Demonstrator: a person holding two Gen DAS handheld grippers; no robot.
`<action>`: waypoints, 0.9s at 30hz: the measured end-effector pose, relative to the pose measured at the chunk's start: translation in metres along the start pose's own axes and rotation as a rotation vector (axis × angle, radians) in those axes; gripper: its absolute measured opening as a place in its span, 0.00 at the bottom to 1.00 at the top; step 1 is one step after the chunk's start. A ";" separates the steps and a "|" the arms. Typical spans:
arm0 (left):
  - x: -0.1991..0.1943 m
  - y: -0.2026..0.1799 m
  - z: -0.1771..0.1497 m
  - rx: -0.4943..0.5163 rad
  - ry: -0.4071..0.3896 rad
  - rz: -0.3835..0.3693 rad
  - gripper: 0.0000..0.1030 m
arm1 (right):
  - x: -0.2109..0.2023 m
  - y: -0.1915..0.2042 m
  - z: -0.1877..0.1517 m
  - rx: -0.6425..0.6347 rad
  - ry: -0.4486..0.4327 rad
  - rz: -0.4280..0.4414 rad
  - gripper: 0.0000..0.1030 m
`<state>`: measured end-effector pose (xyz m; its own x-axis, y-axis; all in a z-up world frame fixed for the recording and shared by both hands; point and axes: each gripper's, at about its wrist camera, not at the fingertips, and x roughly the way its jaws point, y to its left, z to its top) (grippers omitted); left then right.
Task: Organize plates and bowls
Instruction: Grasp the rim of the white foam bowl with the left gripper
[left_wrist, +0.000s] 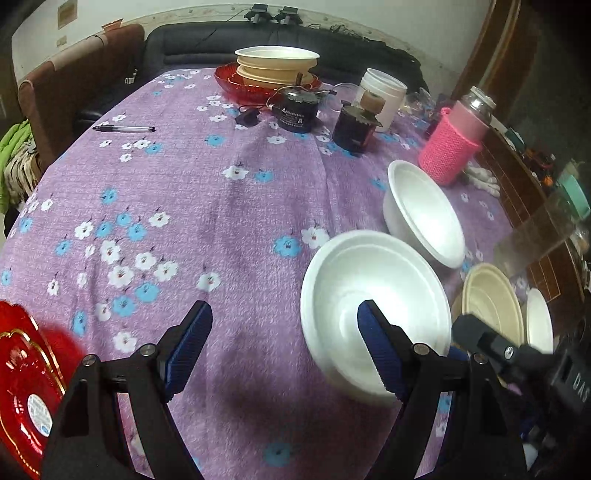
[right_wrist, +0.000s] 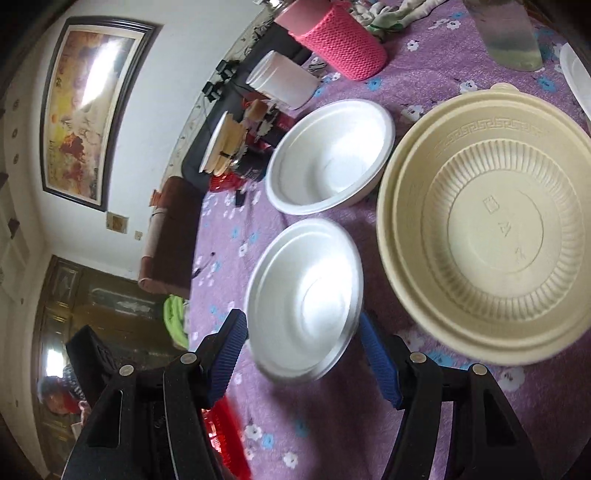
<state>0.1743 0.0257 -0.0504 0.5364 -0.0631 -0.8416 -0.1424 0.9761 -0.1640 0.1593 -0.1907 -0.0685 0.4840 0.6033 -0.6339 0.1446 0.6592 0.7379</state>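
Straddling a white bowl (right_wrist: 304, 299) on the cloth (left_wrist: 207, 206), the right gripper (right_wrist: 301, 354) is seen wide open, nothing gripped. The left gripper (left_wrist: 284, 347) is likewise spread and empty. If closed off-centre, the light bowl (foam, apparently) could be tipped or skidded into the beige bowl (right_wrist: 491, 229).

A dark sofa (left_wrist: 280, 40) stands against the pale wall (left_wrist: 155, 11) behind the tabletop (left_wrist: 207, 192), which wears a purple flowered cloth. Left of the sofa sits a brown armchair (left_wrist: 74, 85). Above it, on the wall, hangs a dark-framed painting (right_wrist: 88, 107).
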 end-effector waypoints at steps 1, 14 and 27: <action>0.002 -0.002 0.001 0.006 0.002 0.003 0.79 | 0.002 -0.001 0.001 0.004 0.004 -0.003 0.63; 0.036 -0.019 -0.005 0.078 0.092 0.082 0.35 | 0.016 -0.003 -0.001 -0.007 0.034 -0.064 0.32; 0.007 -0.009 -0.027 0.101 0.047 0.094 0.16 | 0.005 0.009 -0.023 -0.075 0.029 -0.104 0.08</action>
<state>0.1568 0.0112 -0.0693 0.4848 0.0223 -0.8743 -0.1049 0.9939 -0.0328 0.1431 -0.1718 -0.0708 0.4441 0.5422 -0.7133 0.1269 0.7500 0.6491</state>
